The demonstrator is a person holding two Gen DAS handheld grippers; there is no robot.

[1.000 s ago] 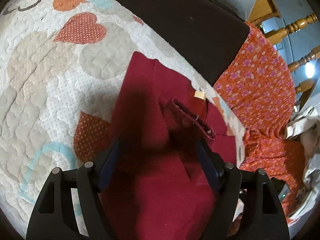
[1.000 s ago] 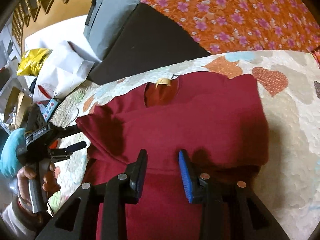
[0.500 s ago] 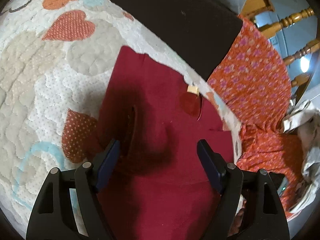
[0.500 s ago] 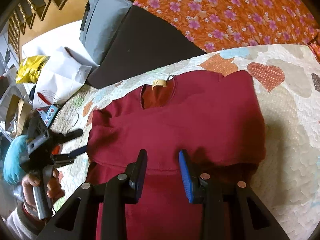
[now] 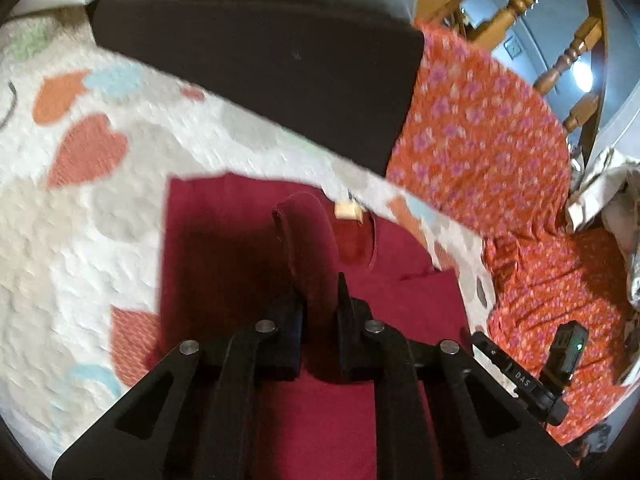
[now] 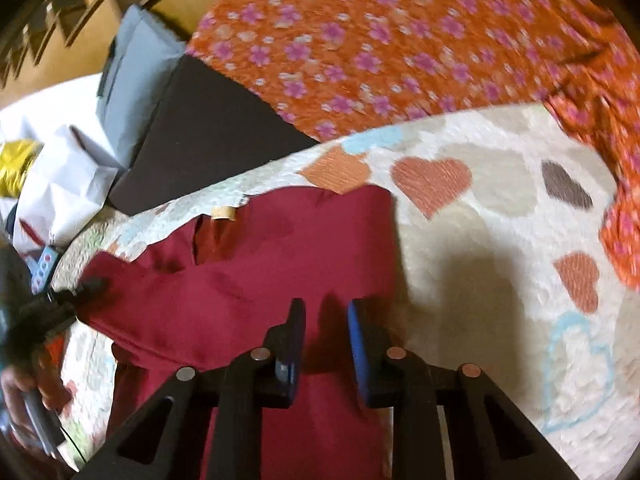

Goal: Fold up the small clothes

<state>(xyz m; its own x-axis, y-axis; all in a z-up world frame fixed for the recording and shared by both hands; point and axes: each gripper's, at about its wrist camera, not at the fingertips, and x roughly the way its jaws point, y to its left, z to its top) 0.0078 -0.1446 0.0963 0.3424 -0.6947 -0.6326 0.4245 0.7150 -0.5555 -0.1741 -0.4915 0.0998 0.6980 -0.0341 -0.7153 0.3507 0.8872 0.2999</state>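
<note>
One dark red shirt lies on my heart-patterned quilt, its collar with the tan tag pointing toward the dark cushion. My left gripper is clamped on a raised fold of the shirt's cloth, lifted above the rest. My right gripper hovers over the shirt's right side, fingers apart, holding nothing. Beyond the quilt spreads an orange flowered sheet, with a grey pillow by the cushion.
</note>
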